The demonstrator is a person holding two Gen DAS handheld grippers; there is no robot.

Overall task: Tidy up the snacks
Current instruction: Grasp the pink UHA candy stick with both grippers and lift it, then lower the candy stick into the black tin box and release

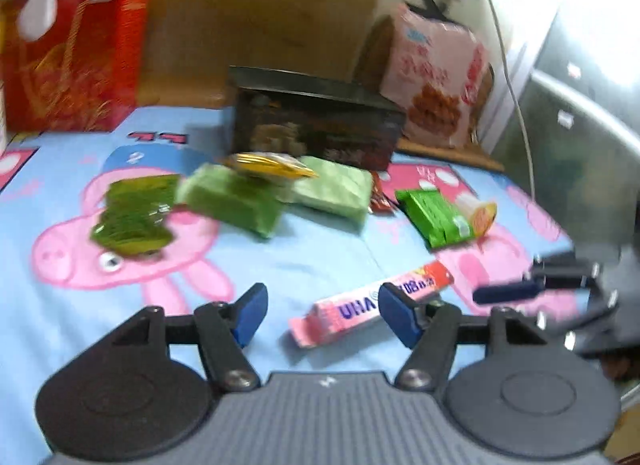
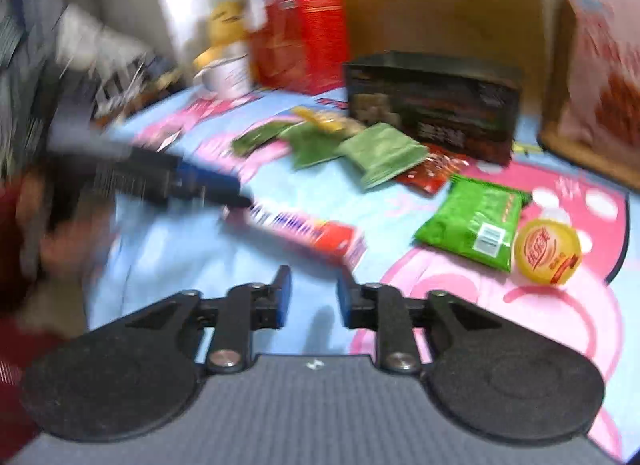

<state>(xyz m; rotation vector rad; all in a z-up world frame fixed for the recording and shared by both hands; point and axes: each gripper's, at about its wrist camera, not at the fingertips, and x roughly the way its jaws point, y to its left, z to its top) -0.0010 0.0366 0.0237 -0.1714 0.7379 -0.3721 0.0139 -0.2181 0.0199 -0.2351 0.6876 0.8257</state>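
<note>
Snacks lie scattered on a blue cartoon-print cloth [image 1: 312, 249]. A long pink candy pack [image 1: 360, 305] lies flat just beyond my left gripper [image 1: 324, 315], partly behind its right finger; the jaws stand open and grip nothing. From the right wrist view the same pink candy pack [image 2: 308, 235] lies ahead of my right gripper [image 2: 314, 297], whose jaws are narrowly open and empty. Pale green packets [image 1: 240, 197], a gold packet [image 1: 272, 165], a bright green packet [image 2: 476, 221] and a yellow jelly cup [image 2: 548, 251] lie further back. The left gripper [image 2: 216, 187] shows blurred at the pack's far end.
A dark box [image 1: 316, 125] stands behind the snacks, a red box [image 1: 72, 57] at the back left, a pink snack bag [image 1: 436, 77] at the back right. A small red packet [image 2: 436, 169] lies by the dark box. A white cup [image 2: 224, 77] and clutter sit far left.
</note>
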